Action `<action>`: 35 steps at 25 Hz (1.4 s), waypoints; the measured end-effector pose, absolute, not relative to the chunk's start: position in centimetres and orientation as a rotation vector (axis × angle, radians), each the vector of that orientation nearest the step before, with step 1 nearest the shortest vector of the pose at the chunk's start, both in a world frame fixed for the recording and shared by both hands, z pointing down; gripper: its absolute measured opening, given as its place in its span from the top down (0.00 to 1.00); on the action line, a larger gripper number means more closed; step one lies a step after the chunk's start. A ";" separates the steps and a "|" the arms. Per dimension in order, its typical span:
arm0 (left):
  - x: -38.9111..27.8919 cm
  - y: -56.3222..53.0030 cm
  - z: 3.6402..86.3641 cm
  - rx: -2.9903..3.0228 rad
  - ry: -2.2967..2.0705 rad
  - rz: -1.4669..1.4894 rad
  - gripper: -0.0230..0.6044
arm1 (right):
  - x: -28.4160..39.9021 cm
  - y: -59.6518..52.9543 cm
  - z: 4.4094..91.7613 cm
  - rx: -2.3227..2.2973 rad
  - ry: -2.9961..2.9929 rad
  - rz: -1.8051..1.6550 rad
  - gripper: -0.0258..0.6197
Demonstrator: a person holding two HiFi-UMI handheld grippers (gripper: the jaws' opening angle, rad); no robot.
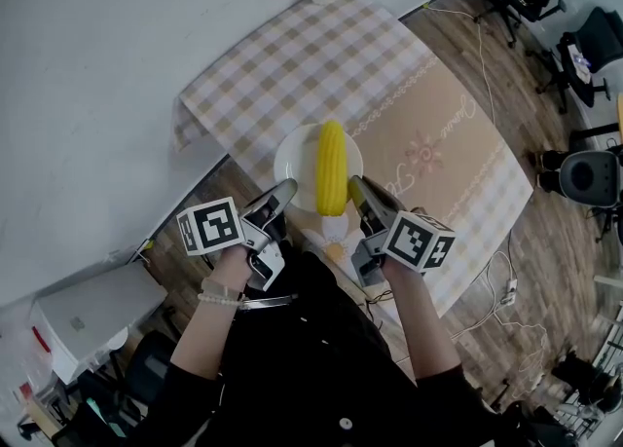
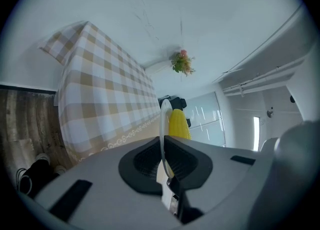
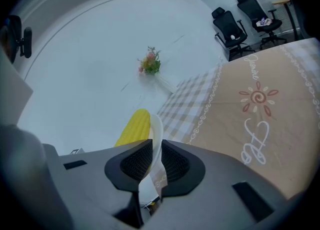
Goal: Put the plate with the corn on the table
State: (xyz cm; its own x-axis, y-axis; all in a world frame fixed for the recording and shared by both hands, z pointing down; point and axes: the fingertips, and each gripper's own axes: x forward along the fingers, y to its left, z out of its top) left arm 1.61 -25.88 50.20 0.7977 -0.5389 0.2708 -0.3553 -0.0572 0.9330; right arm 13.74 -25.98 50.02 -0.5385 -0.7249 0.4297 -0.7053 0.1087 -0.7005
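Both lower sides of one white plate (image 1: 293, 156) at mid-frame are clamped: the left gripper (image 1: 285, 188) is closed on its lower-left rim, the right gripper (image 1: 356, 185) on its lower-right rim. A yellow corn cob (image 1: 332, 167) lies across the plate, over the near edge of the checked table (image 1: 292, 65); whether plate and table touch is unclear.
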 end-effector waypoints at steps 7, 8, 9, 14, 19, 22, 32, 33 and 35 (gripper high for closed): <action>0.1 -28.6 52.4 1.653 -0.701 -0.131 0.92 | 12.3 -28.4 52.1 -1.553 2.309 -1.482 0.83; 0.5 -28.4 52.7 1.654 -0.700 -0.124 0.92 | 12.6 -28.2 52.5 -1.558 2.305 -1.486 0.83; 1.2 -27.9 53.0 1.656 -0.701 -0.117 0.92 | 13.3 -27.7 52.8 -1.561 2.301 -1.490 0.83; 2.3 -27.6 54.2 1.652 -0.702 -0.083 0.92 | 14.4 -27.2 54.2 -1.586 2.297 -1.509 0.82; 2.2 -28.6 55.6 1.645 -0.706 -0.052 0.92 | 14.5 -28.0 55.7 -1.618 2.292 -1.529 0.82; 2.9 -28.3 56.6 1.641 -0.711 -0.030 0.92 | 15.0 -27.8 56.5 -1.623 2.295 -1.547 0.82; 3.3 -29.2 58.7 1.632 -0.726 0.025 0.92 | 15.3 -28.6 59.1 -1.658 2.300 -1.603 0.82; 3.3 -29.2 58.9 1.630 -0.727 0.032 0.92 | 15.4 -28.7 59.4 -1.665 2.305 -1.605 0.82; 3.3 -29.3 59.3 1.626 -0.730 0.042 0.92 | 15.4 -28.8 59.7 -1.675 2.317 -1.606 0.81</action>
State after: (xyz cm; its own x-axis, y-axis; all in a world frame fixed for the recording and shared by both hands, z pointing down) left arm 3.35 -29.26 59.29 0.7966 -0.4285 0.4265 -0.4751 -0.0074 0.8799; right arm 15.37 -28.80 59.75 -0.4711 -0.6511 0.5951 -0.7859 0.0033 -0.6184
